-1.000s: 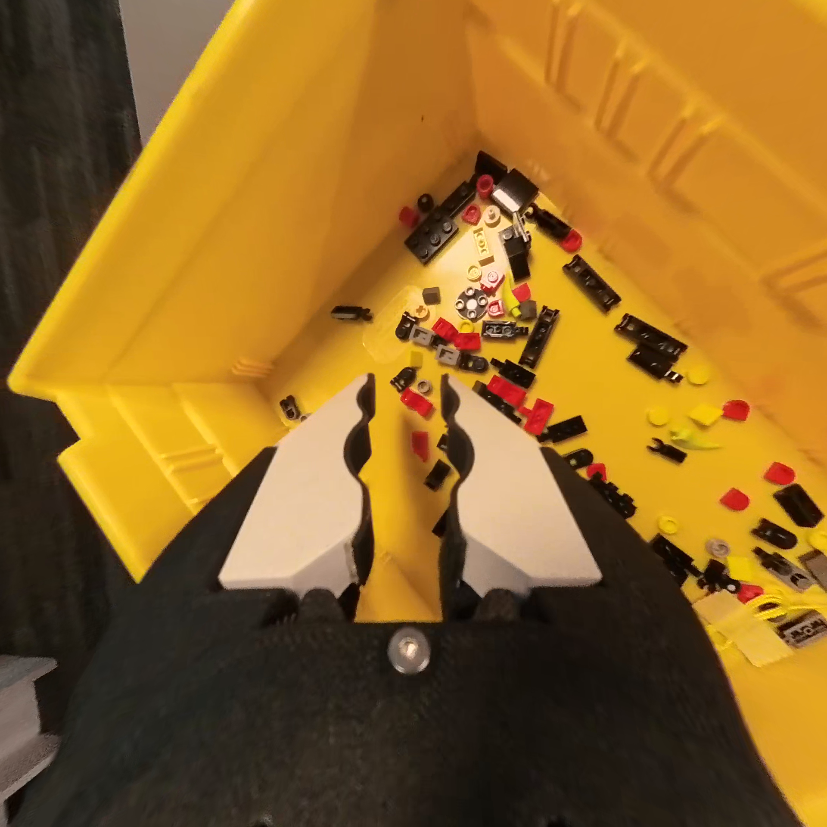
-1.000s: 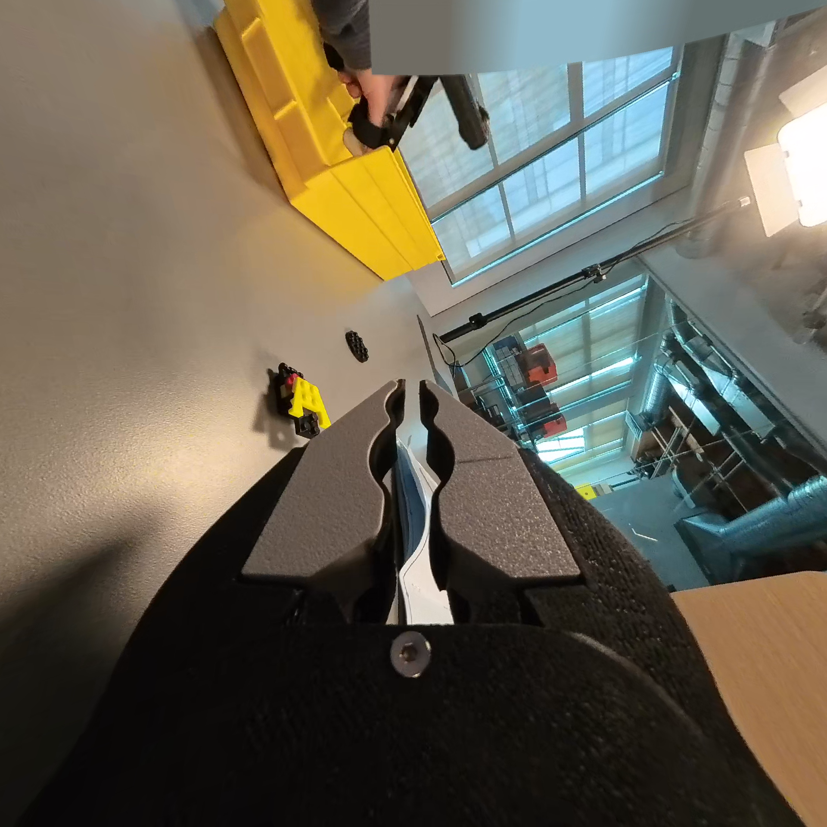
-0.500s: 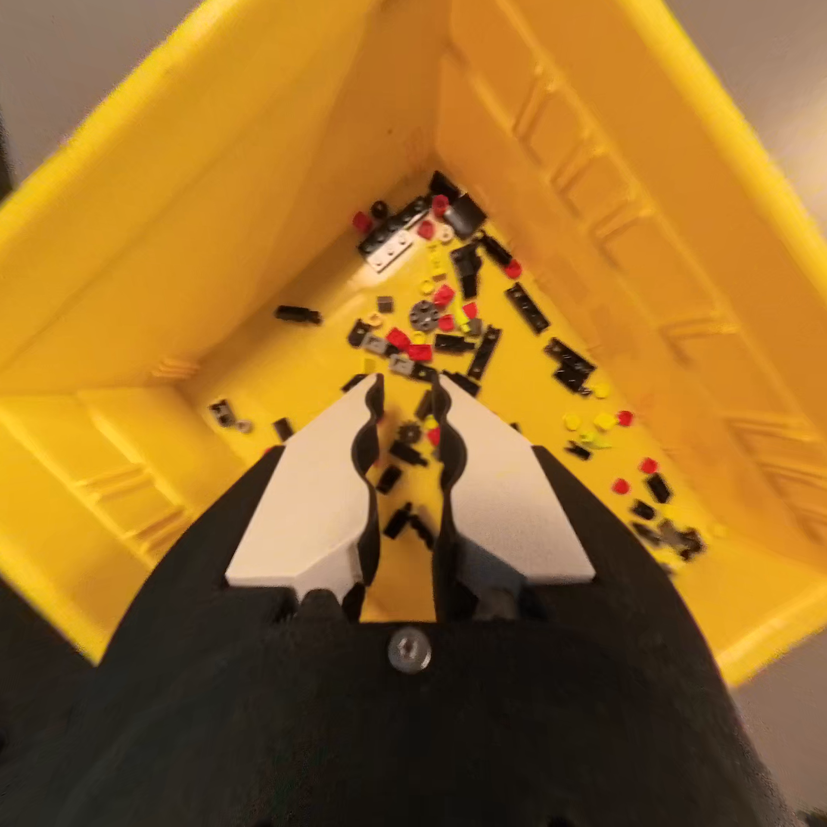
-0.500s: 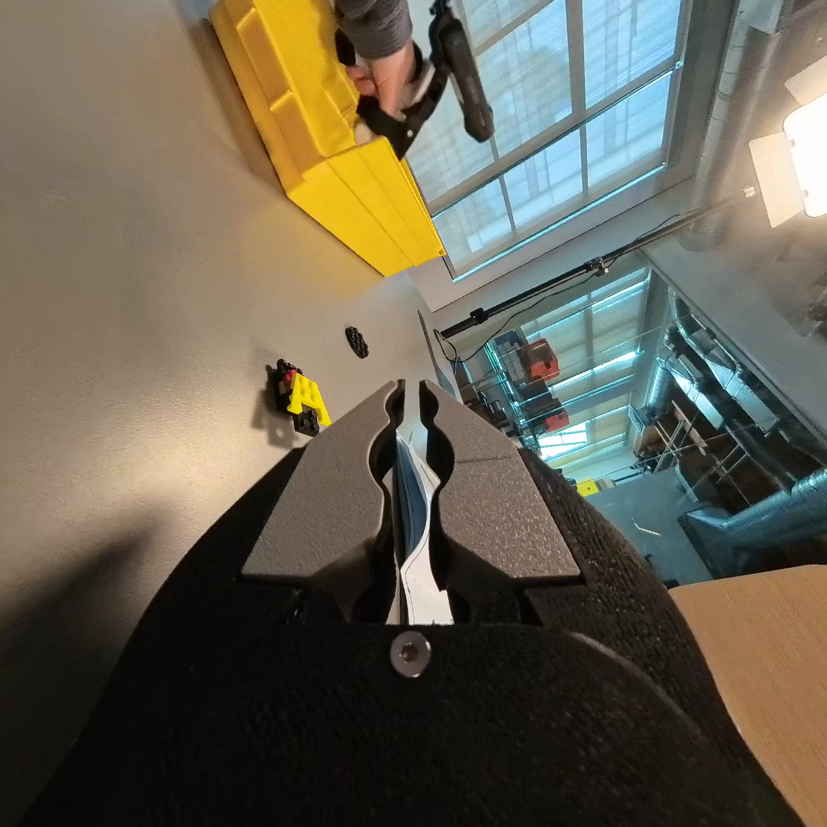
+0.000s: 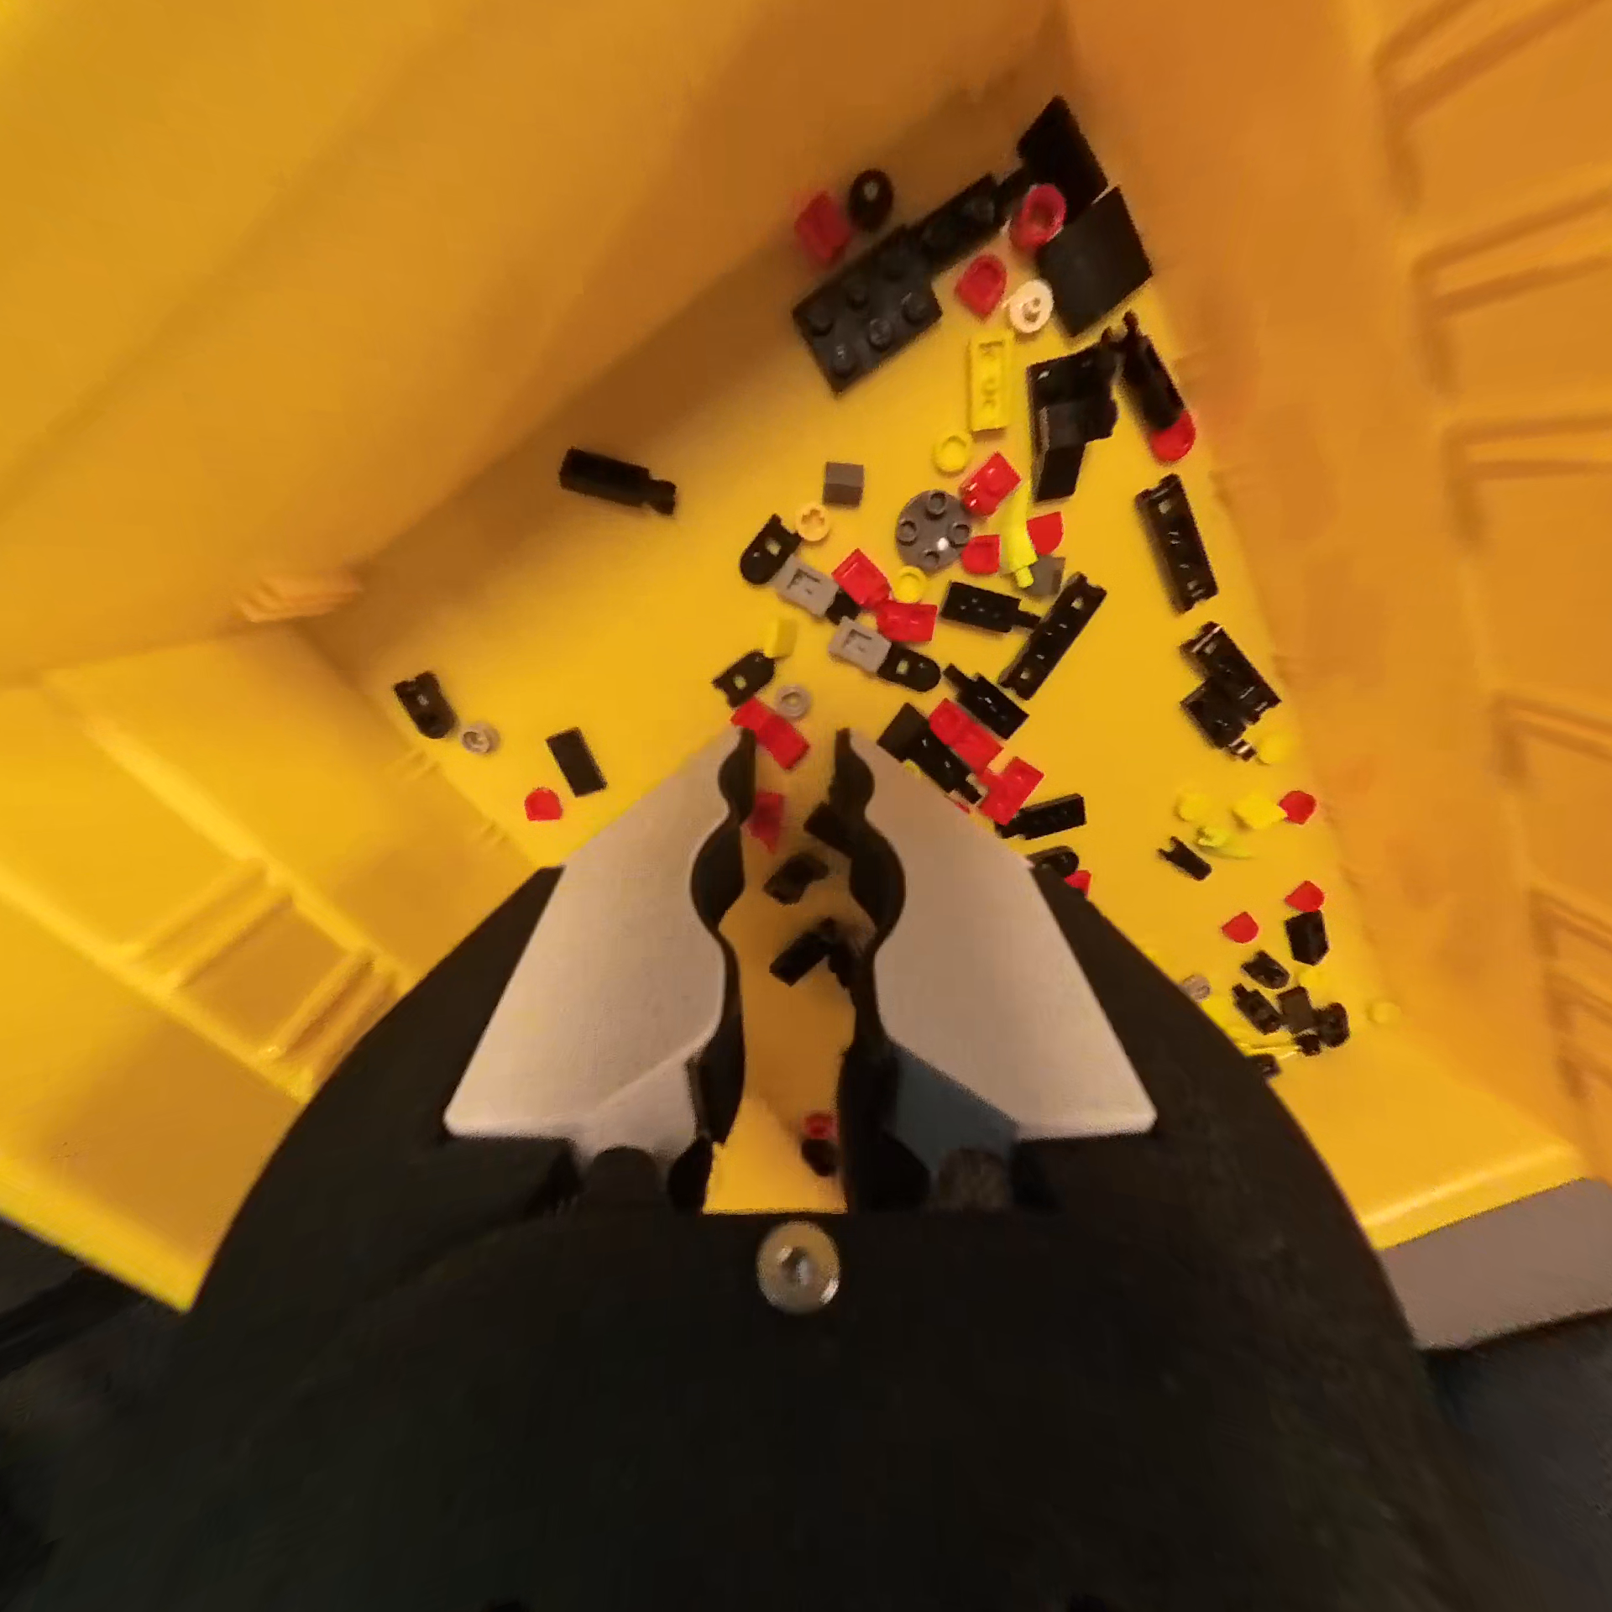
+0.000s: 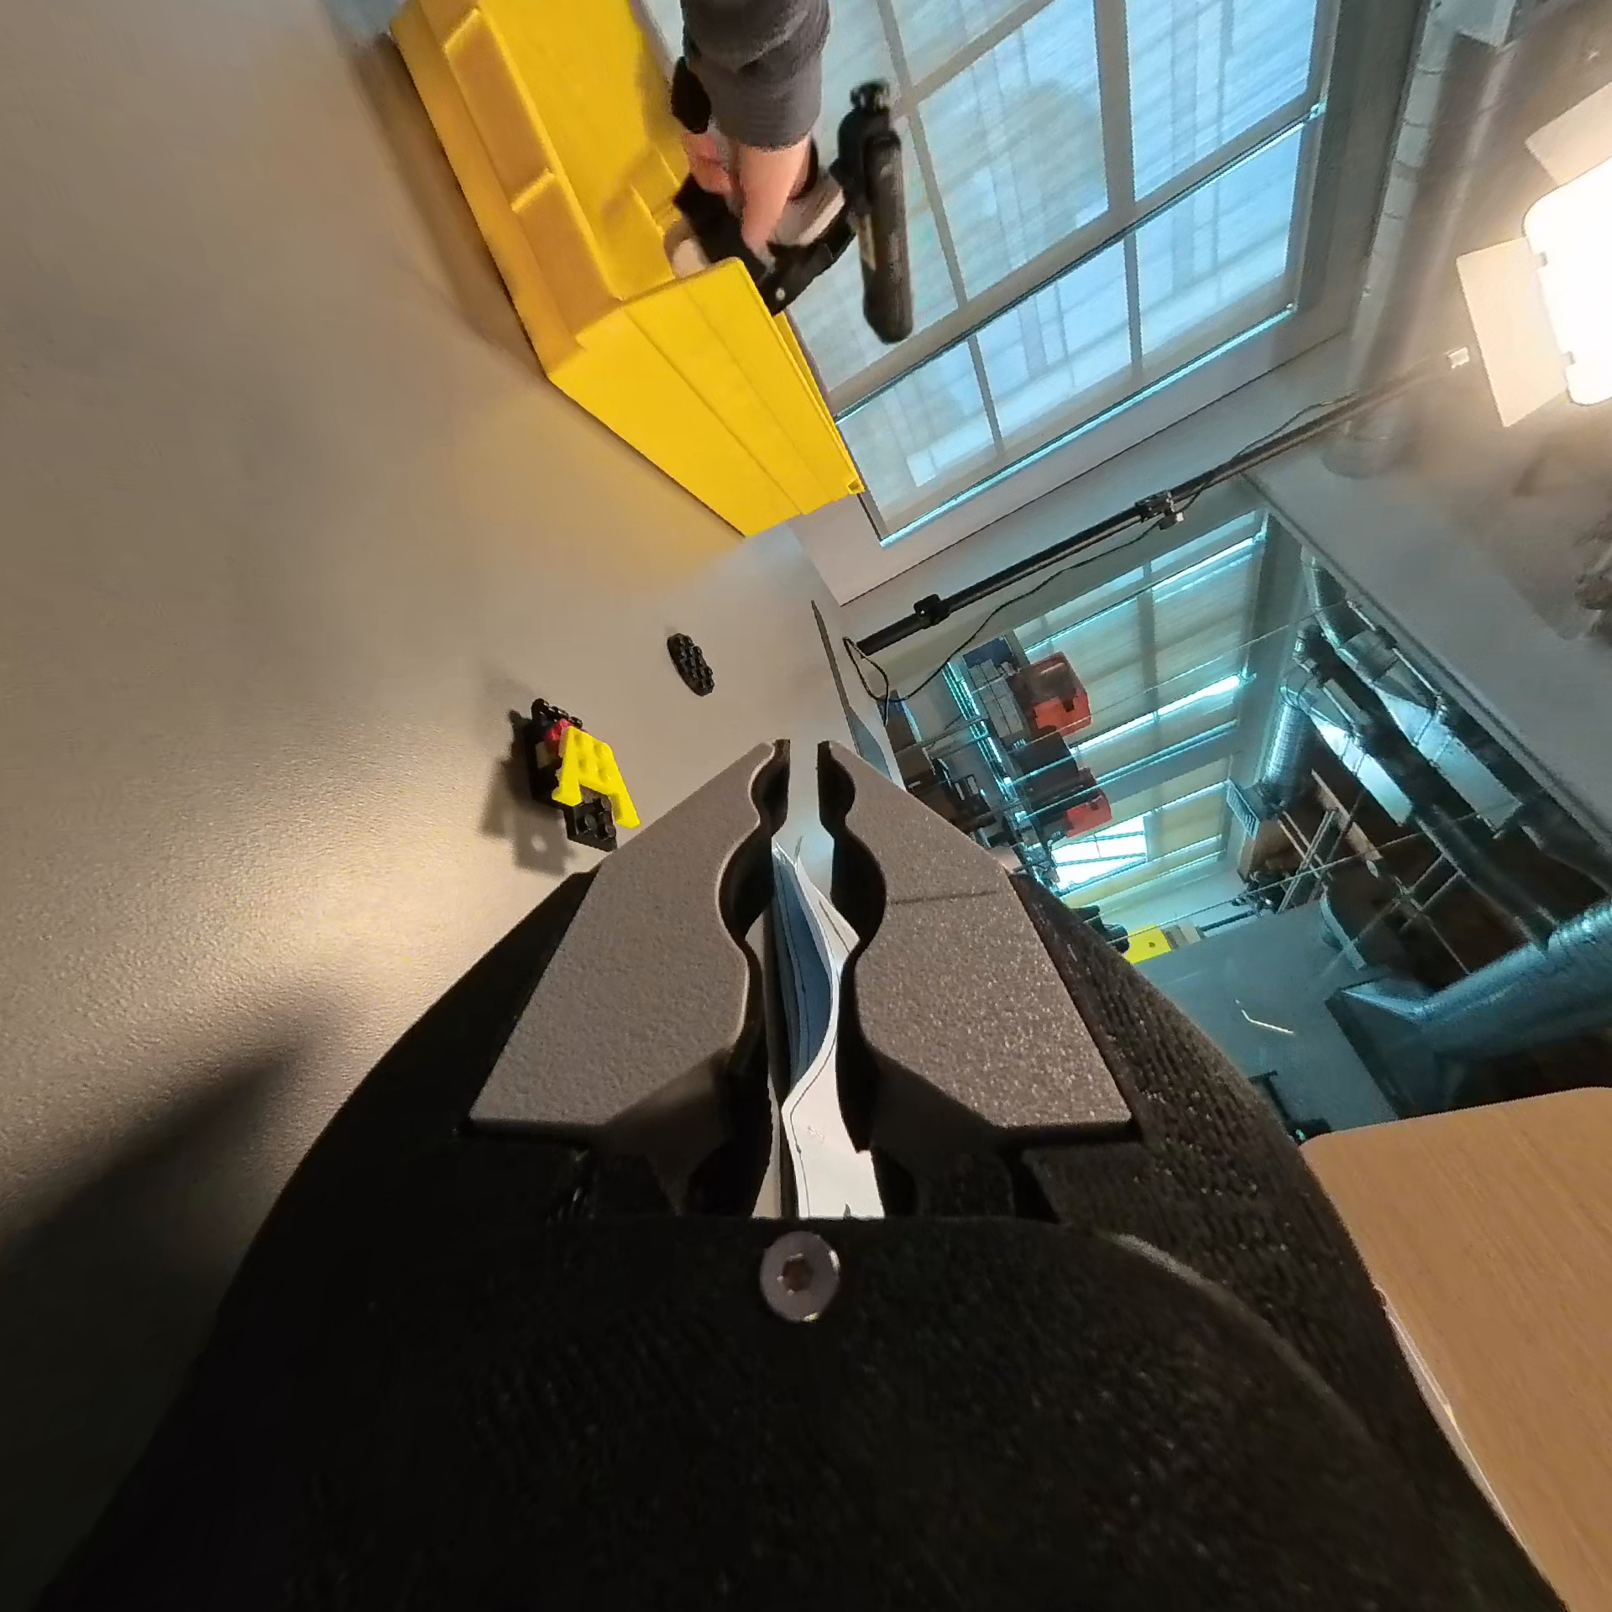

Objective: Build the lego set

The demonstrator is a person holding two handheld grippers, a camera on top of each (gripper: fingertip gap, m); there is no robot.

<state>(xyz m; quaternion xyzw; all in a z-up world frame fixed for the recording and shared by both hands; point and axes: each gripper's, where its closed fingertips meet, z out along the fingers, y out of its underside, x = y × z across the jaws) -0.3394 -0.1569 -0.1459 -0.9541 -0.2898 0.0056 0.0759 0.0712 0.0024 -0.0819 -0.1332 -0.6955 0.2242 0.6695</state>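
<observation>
My left gripper [image 5: 789,741] has white fingers, is open and empty, and hangs inside the yellow bin [image 5: 349,262] just above loose Lego pieces. A red plate [image 5: 772,731] lies right at its tips, and small black pieces [image 5: 798,872] show between the fingers. A black studded plate [image 5: 868,318] lies in the far corner. My right gripper [image 6: 802,748] has dark grey fingers that are nearly closed, and it lies sideways over the grey table [image 6: 262,611]. A white and blue booklet [image 6: 807,959] shows through its gap. A small yellow, black and red build [image 6: 580,776] stands on the table ahead.
In the right wrist view the yellow bin [image 6: 698,375] stands at the table's far end, with a person's hand [image 6: 768,192] holding the left gripper in it. A black round piece [image 6: 691,665] lies near the build. A wooden surface [image 6: 1483,1308] lies at the lower right. Across from one pair of fingers to the other is roughly 45 cm.
My left gripper has dropped deeper into the bin and closer to the pieces, and the view has turned a little. The right gripper has stayed still.
</observation>
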